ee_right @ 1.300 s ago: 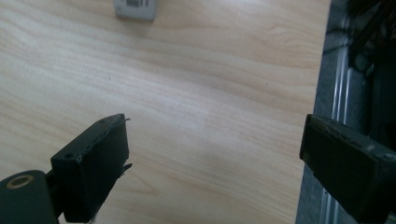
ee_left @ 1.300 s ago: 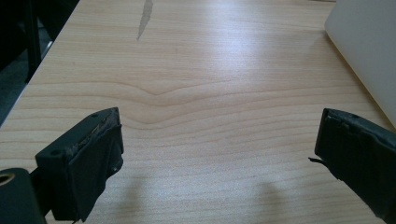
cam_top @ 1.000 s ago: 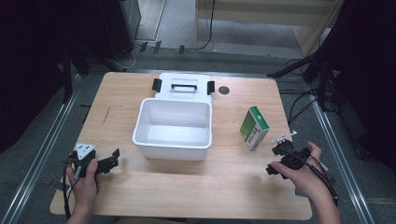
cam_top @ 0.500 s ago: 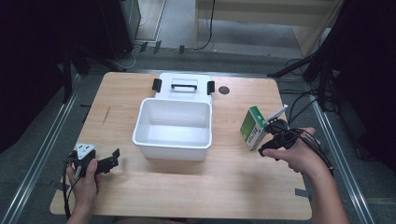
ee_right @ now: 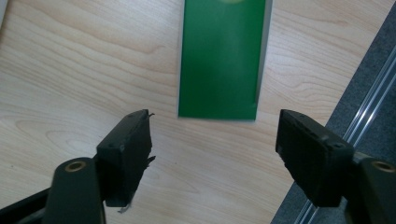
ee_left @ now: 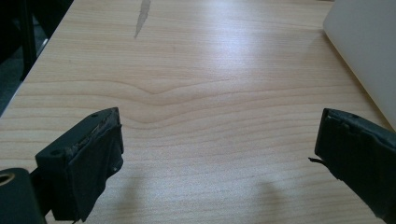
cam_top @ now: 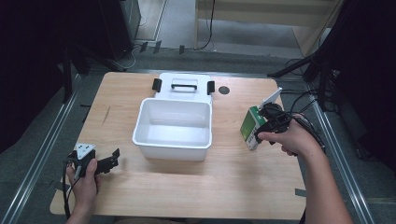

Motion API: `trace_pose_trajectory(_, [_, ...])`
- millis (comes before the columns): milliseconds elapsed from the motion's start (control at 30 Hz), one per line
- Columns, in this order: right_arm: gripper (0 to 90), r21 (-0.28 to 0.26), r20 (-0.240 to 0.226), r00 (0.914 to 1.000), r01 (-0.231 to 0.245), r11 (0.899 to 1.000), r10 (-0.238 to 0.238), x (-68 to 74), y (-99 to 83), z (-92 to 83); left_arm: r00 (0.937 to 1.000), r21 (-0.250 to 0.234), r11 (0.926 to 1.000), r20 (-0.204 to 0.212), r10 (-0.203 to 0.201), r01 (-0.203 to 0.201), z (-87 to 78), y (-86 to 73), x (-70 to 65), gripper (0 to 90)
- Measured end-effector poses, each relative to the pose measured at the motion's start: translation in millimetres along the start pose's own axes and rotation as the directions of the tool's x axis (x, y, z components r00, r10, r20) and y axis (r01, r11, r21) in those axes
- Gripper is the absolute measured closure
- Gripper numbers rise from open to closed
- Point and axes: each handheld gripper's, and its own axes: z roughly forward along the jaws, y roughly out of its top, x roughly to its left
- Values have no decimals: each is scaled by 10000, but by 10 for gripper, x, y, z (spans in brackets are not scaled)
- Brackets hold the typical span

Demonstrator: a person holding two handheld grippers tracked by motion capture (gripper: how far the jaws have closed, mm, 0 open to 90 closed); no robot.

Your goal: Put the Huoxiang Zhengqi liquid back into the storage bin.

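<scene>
A green and white carton (cam_top: 250,125) lies on the wooden table to the right of a white bin (cam_top: 140,135). My right gripper (cam_top: 264,128) hovers over the carton's right side, tilted down at it. In the right gripper view the carton's green face (ee_right: 222,56) lies just beyond the jaw tips, and the right gripper (ee_right: 215,140) is open with only table between its jaws. My left gripper (cam_top: 111,161) rests low near the table's front left corner. It (ee_left: 219,154) is open over bare wood, with the bin's wall (ee_left: 369,46) off to its right.
The bin's white lid (cam_top: 184,86), with a handle and black clips, lies flat behind the bin. A small dark round mark (cam_top: 224,90) sits beside the lid. The table's right edge and a metal rail (ee_right: 369,107) run close to the carton.
The right hand has carried its gripper from the front right of the table up and left to the carton, jaws still open. The left gripper has stayed put.
</scene>
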Motion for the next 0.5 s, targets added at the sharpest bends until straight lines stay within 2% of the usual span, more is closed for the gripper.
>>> trace_pose_trajectory(100, [287, 362, -253, 9994, -235, 9991, 244, -37, 120, 12, 10000, -7, 10000, 30, -27, 27, 0, 0, 3, 20])
trace_pose_trajectory(267, [304, 482, -291, 9990, -327, 9983, 341, -54, 228, 15, 10000, -18, 10000, 8, -7, 7, 0, 0, -1, 21])
trace_pose_trajectory(333, [339, 535, -440, 9978, -465, 9975, 488, -83, 305, 18, 10000, -3, 10000, 10, 39, -39, -1, 1, -3, 20])
trace_pose_trajectory(500, [348, 551, -686, 9953, -647, 9964, 684, -125, 396, 39, 10000, -11, 10000, 18, 19, -19, 0, 1, -1, 21])
